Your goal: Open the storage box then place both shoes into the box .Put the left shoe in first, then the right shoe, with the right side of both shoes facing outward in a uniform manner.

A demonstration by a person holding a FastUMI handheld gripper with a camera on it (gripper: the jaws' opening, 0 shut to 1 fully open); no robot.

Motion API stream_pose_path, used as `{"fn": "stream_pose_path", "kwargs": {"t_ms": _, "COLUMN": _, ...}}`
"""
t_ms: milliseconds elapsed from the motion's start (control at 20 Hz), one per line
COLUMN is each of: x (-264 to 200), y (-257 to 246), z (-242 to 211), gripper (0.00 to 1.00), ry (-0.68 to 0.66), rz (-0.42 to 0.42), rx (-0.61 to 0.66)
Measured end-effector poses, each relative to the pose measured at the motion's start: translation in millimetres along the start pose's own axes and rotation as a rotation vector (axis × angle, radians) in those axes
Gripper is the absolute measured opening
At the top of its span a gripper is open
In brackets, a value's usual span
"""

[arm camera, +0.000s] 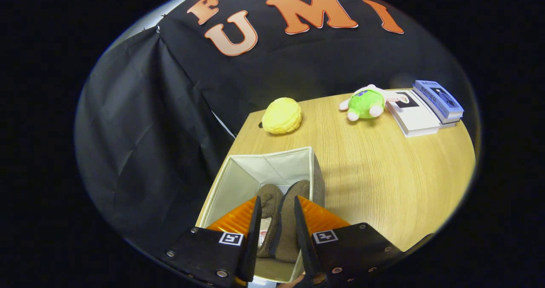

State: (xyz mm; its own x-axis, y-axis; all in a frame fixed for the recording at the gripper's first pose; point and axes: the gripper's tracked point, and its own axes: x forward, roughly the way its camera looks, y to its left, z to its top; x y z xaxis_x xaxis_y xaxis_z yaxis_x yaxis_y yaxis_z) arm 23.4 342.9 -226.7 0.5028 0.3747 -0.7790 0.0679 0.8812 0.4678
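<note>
Right below me, my fingers (276, 232) hang over the open storage box (238, 181) with a narrow gap between them, and in that gap I see the two brown shoes; whether the pads actually press on a shoe I cannot tell. The right shoe (289, 224) stands on edge in the box, and the left shoe (269, 201) lies just beside it, both toward the box's near end, toes pointing away from me. The box sits at the counter's (383, 173) left edge, its pale lining bare at the far end. Beyond it, near the far left corner of the counter, rests a yellow knobbly ball (282, 115). Farther right along the far edge lies a green plush toy (365, 103), touching a stack of books (425, 107) at the far right corner.
</note>
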Motion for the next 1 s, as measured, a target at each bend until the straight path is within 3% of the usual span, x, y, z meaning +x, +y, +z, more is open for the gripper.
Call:
{"fn": "stream_pose_path", "kwargs": {"t_ms": 350, "x": -62.1, "y": -42.8, "z": 54.2, "gripper": 0.74, "ry": -0.279, "rz": -0.023, "rx": -0.083}}
{"fn": "stream_pose_path", "kwargs": {"t_ms": 850, "x": -160.3, "y": -102.7, "z": 97.8, "gripper": 0.91, "ry": -0.664, "rz": 0.037, "rx": -0.239}}
{"fn": "stream_pose_path", "kwargs": {"t_ms": 1000, "x": -189.9, "y": -125.4, "z": 106.0, "gripper": 0.93, "ry": -0.77, "rz": 0.007, "rx": -0.29}}
